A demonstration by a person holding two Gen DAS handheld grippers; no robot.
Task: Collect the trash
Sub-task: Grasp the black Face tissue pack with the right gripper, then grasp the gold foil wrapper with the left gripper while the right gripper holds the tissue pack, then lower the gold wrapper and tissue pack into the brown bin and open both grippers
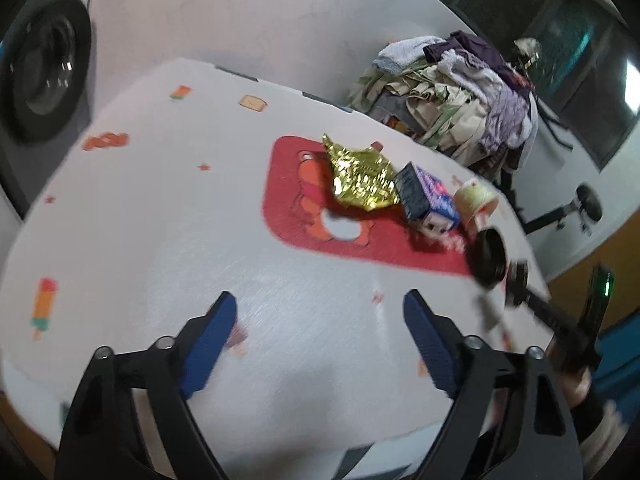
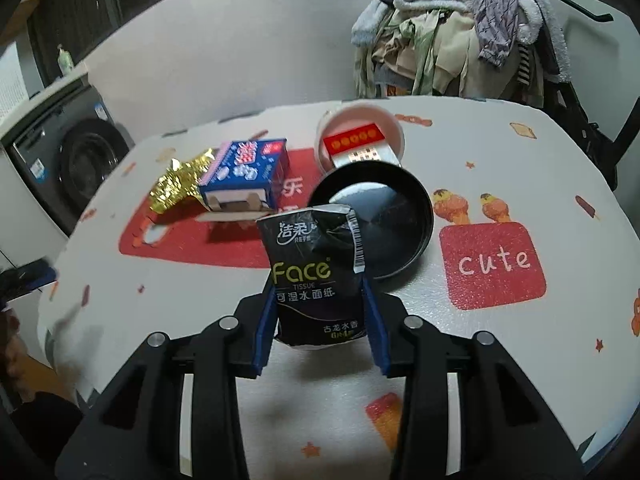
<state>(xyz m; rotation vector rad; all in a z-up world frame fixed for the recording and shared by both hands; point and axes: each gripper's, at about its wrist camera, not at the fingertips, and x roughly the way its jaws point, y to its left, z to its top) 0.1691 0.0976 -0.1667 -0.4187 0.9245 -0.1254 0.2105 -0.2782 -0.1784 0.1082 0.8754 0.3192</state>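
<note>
White cloth printed with ice lollies covers the table (image 2: 500, 360), a red patch near its right edge reading "cute" (image 2: 495, 265). The right gripper (image 2: 322, 300) has its blue pads clamped on a black tissue pack (image 2: 316, 276) marked "Face TISSUE", long axis pointing away toward the black round tin (image 2: 400, 220) at the table's middle. Toward the far edge lie a blue carton (image 2: 248, 172), gold foil wrapper (image 1: 360, 178) and pink cup (image 2: 360, 136). The left gripper (image 1: 320, 312) stands wide, holding nothing, over bare cloth.
</note>
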